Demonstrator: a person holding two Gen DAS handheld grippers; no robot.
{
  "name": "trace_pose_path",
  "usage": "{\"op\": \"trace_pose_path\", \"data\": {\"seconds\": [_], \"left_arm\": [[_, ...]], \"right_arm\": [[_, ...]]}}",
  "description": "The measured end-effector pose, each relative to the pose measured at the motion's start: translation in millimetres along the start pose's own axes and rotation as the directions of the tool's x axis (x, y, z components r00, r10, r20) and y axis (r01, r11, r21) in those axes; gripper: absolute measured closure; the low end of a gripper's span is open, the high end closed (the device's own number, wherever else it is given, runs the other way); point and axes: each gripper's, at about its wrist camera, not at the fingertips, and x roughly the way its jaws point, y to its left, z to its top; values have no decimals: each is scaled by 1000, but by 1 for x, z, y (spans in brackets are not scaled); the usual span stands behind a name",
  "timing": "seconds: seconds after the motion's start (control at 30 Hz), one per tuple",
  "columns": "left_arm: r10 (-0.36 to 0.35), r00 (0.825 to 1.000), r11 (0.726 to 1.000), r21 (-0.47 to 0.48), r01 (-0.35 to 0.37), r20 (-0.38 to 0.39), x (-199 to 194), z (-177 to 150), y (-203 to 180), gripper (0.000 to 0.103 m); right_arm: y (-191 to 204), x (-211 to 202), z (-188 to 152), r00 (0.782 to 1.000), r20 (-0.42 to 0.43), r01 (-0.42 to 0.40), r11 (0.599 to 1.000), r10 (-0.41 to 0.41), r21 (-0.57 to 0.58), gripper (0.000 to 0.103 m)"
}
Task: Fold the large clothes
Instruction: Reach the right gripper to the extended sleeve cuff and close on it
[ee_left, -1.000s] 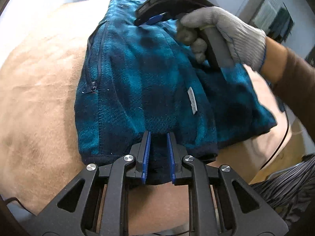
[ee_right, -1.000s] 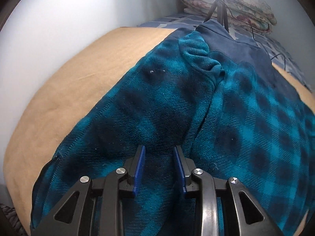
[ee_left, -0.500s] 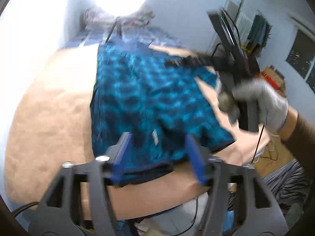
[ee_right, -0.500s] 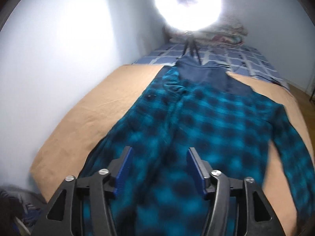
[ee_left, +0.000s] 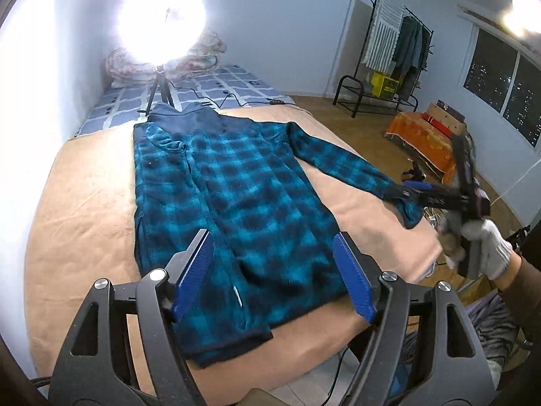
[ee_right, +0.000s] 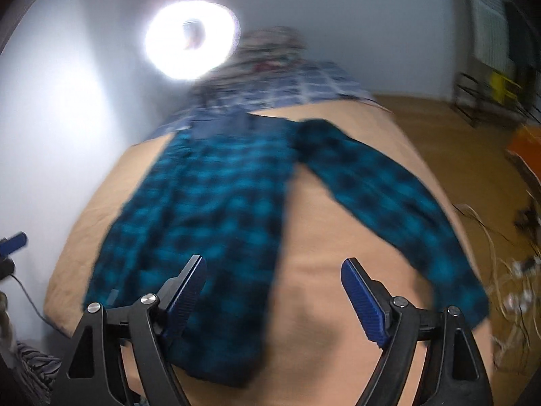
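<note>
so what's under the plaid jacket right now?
The plaid jacket lies flat on a tan blanket that shows on all sides of it. Its left side is folded over the body; whatever is beneath the fabric is hidden.

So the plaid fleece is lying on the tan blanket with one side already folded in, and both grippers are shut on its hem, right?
Not quite. The plaid fleece does lie on the tan blanket with one side folded in, but both grippers are open and hold nothing: the left gripper in the left wrist view, the right gripper in the right wrist view.
</note>
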Motion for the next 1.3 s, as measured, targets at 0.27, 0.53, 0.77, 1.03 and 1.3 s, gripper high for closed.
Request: {"op": "trace_pose_path", "data": {"seconds": [0.27, 0.53, 0.77, 1.03, 1.3], "left_arm": [[-2, 999, 996, -91, -2, -38, 31, 10, 17, 28], [3, 997, 999, -48, -7, -77, 48, 4, 4, 28], [-4, 996, 1000, 21, 6, -94, 54, 0, -14, 28], [-2, 995, 999, 38, 6, -96, 53, -4, -16, 28], [19, 996, 1000, 22, -17, -89, 49, -6, -8, 28]], "right_arm": [[-107, -24, -26, 987, -1, 155, 962, -159, 223, 20], [-228, -25, -74, 995, -33, 90, 755, -90, 649, 43], [-260, 3, -102, 998, -44, 56, 629, -35, 776, 45], [-280, 20, -97, 998, -38, 66, 610, -59, 789, 45], [-256, 22, -69, 976, -63, 196, 720, -207, 665, 90]]}}
